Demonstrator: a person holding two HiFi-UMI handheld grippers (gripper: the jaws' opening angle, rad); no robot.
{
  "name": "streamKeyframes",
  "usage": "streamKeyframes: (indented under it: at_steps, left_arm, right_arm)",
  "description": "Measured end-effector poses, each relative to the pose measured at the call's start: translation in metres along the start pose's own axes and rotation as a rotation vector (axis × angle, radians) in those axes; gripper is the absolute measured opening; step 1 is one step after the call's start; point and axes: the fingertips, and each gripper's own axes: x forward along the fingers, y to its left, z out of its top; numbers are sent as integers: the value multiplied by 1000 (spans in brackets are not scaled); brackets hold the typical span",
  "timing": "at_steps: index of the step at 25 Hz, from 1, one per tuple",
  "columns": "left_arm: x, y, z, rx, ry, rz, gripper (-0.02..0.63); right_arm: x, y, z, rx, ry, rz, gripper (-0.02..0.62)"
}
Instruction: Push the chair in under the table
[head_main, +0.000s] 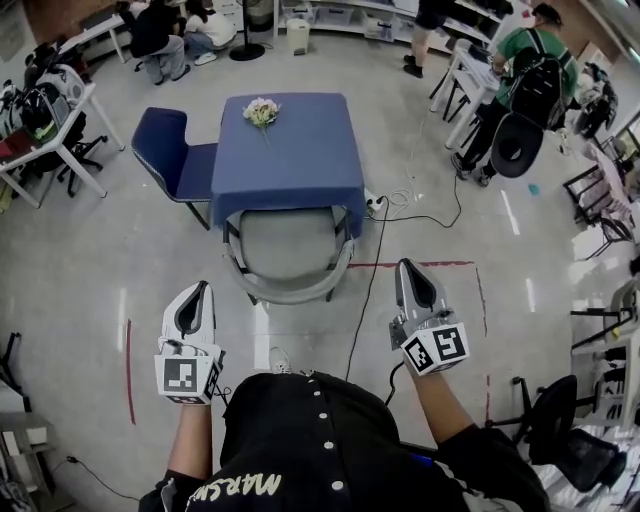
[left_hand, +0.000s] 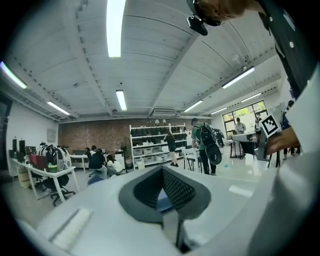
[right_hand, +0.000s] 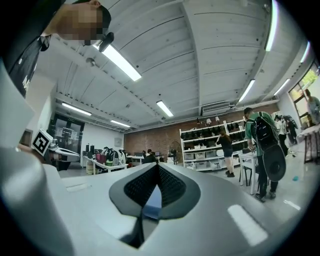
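A grey chair (head_main: 290, 290) stands at the near side of the blue table (head_main: 300, 170), its seat partly under the tabletop and its curved back toward me. Both grippers are held up close to my body, short of the chair and touching nothing. My left gripper (head_main: 203, 288) is below and left of the chair back, and its jaws are shut and empty. My right gripper (head_main: 405, 266) is to the chair's right, also shut and empty. In the left gripper view (left_hand: 162, 170) and the right gripper view (right_hand: 156, 167) the dark pads meet and point up at the room and ceiling.
A small bunch of flowers (head_main: 262, 112) lies on the table's far end. A blue chair (head_main: 165, 150) stands at the table's left side. A black cable (head_main: 372, 270) and red tape lines (head_main: 430, 264) cross the floor. White desks (head_main: 60, 130), a person with a backpack (head_main: 530, 70) and a black office chair (head_main: 565, 430) ring the area.
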Motion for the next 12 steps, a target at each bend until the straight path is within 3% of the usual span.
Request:
streamKeyframes:
  at_steps: [12]
  left_arm:
    - [7, 4, 18, 15, -32, 15, 6]
  right_arm:
    - [9, 12, 12, -38, -12, 13, 25]
